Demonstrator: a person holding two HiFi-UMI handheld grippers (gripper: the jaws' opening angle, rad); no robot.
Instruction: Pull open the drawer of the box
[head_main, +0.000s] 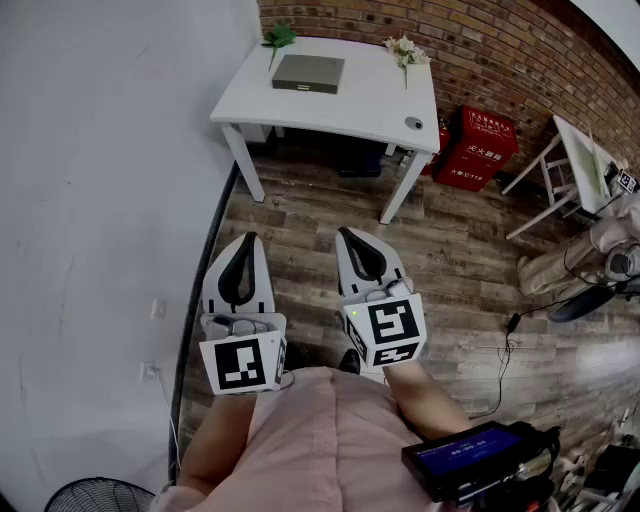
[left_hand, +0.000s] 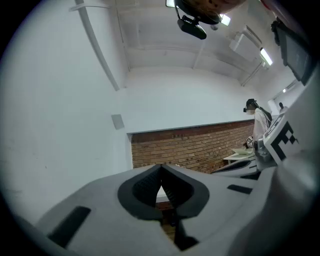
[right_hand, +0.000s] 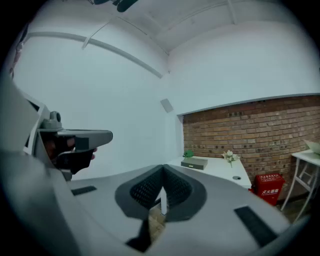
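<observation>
Grey box (head_main: 309, 72) sits on the white counter (head_main: 370, 100) by the brick wall (head_main: 480, 50), its drawer shut; left gripper (head_main: 247, 238) and right gripper (head_main: 343, 232) hover side by side over the wooden floor (head_main: 460, 250), well apart from the box; both pairs of fingers pressed together, holding nothing.

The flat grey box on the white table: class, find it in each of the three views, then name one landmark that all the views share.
Head view: the flat grey box lies top centre, on the white table.
Left gripper view: not in it.
Right gripper view: the box sits just right of the middle, on the same table.
Shared landmark: the red brick wall, also seen at and.
</observation>
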